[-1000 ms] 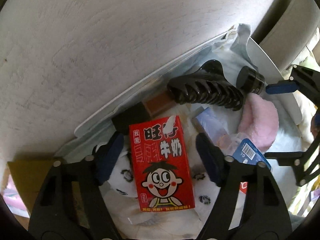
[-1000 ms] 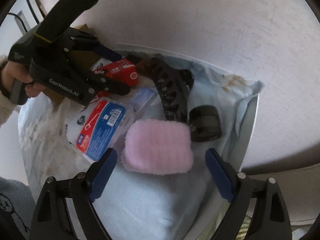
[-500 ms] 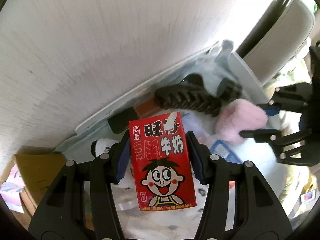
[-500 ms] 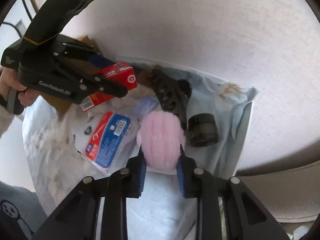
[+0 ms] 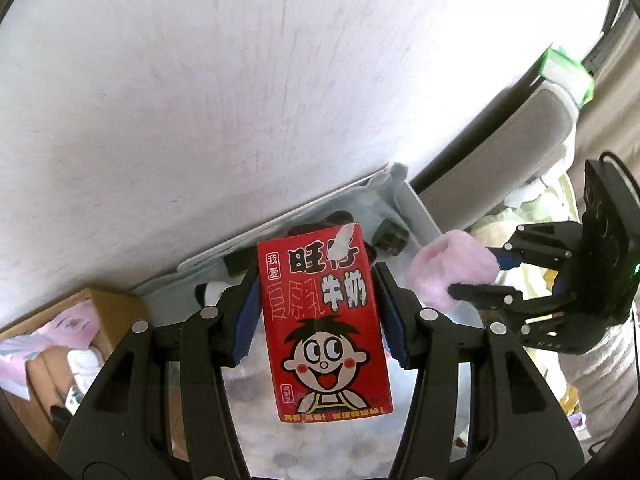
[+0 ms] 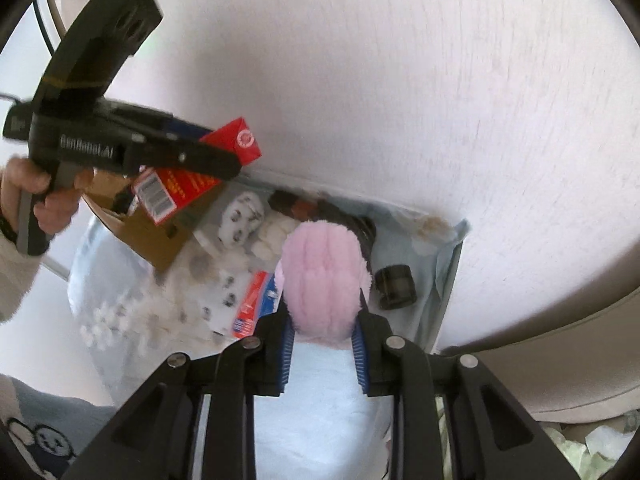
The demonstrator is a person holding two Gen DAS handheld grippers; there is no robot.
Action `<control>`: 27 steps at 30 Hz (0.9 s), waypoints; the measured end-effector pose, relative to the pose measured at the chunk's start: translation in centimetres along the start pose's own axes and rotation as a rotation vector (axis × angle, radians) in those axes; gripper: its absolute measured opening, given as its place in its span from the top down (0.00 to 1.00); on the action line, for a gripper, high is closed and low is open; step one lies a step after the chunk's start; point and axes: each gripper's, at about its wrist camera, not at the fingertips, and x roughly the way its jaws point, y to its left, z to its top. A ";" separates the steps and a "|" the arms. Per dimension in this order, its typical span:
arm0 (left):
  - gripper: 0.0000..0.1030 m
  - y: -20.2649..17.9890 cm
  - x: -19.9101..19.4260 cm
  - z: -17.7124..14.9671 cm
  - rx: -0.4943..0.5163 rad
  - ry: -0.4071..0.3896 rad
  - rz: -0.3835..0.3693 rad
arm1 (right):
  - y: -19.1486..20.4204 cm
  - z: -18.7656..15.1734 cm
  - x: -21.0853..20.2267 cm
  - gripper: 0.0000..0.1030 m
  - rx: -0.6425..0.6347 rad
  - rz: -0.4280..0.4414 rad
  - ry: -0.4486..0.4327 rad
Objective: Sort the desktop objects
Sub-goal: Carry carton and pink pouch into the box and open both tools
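My left gripper (image 5: 318, 320) is shut on a red milk carton (image 5: 324, 320) with a cartoon face and holds it above the tray (image 5: 416, 208). The carton also shows in the right wrist view (image 6: 200, 172), held in the left gripper (image 6: 224, 160). My right gripper (image 6: 323, 340) is shut on a fluffy pink pad (image 6: 322, 280), lifted above the tray's pale blue cloth (image 6: 444, 248). The pad also shows in the left wrist view (image 5: 452, 268), in the right gripper (image 5: 476, 276).
On the cloth lie a black hair claw (image 6: 360, 232), a small black jar (image 6: 396, 286), a red-and-blue packet (image 6: 256, 304) and a white spotted plush (image 6: 240, 220). A cardboard box (image 6: 148, 232) stands at the left. White tabletop (image 5: 200, 100) lies beyond; a grey chair (image 5: 520, 140) stands right.
Both grippers closed on their objects, the carton and the pink pad, and have lifted them up away from the tray.
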 end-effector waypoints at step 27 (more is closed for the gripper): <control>0.52 11.4 -16.9 -11.1 -0.145 -0.220 0.172 | 18.6 11.9 -0.3 0.77 -0.221 0.106 0.018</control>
